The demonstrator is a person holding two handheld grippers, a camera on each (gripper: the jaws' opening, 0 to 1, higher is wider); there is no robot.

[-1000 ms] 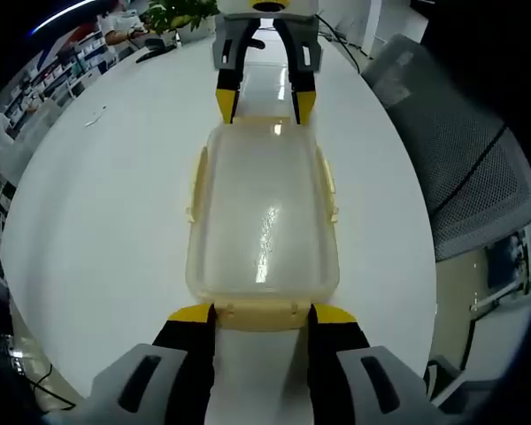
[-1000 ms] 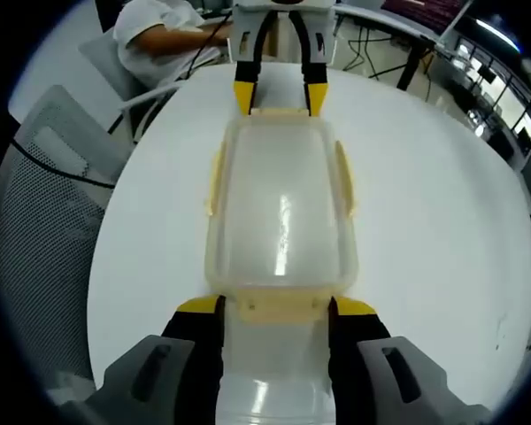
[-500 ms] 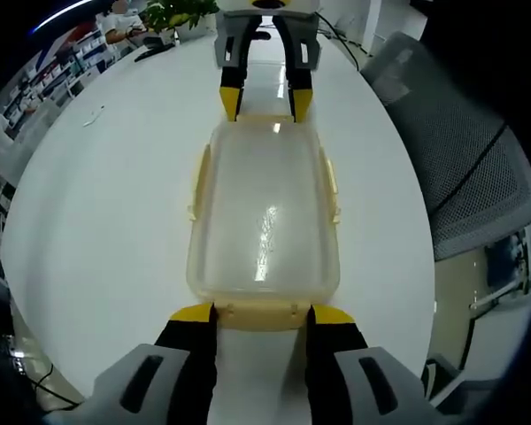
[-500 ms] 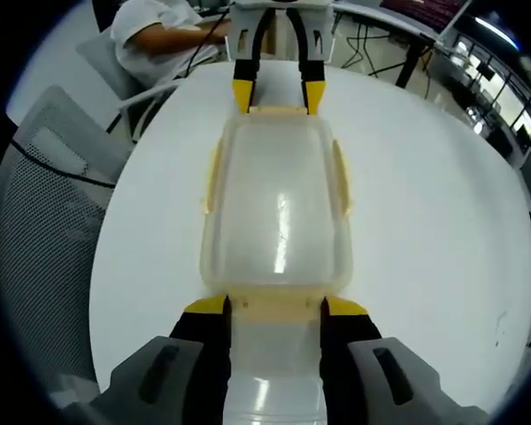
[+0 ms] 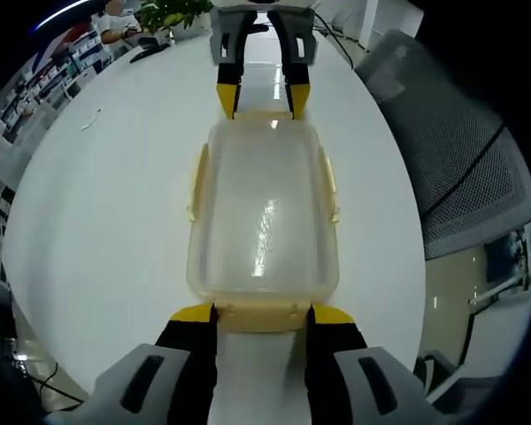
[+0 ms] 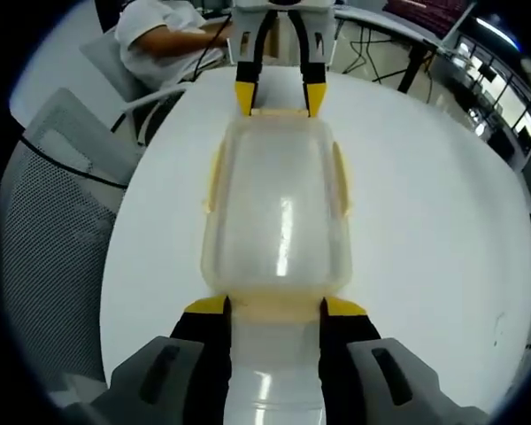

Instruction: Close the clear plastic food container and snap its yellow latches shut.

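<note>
The clear plastic container [image 5: 264,208] lies lengthwise on the white table [image 5: 97,204] with its lid on. My left gripper [image 5: 262,314] is open, its yellow-tipped jaws flanking the near end latch [image 5: 258,312]. At the far end, my right gripper [image 5: 262,104] stands open around the other end latch. In the right gripper view, the container [image 6: 279,204] runs away from my right gripper [image 6: 276,307], and the near end latch [image 6: 277,299] shows as a thin yellow strip. My left gripper [image 6: 279,99] straddles the far latch [image 6: 279,112]. The yellow side latches [image 5: 197,181] stick out from the long sides.
A grey mesh chair [image 5: 460,159] stands beside the table, also seen in the right gripper view as the chair [image 6: 62,221]. A person in a white shirt [image 6: 159,40] sits past the table's far edge. A green plant [image 5: 173,13] stands at the far end.
In the right gripper view, the near end latch has gone from a broad flap to a thin strip, and my right jaws have narrowed slightly and pushed toward the container. The left gripper has held still.
</note>
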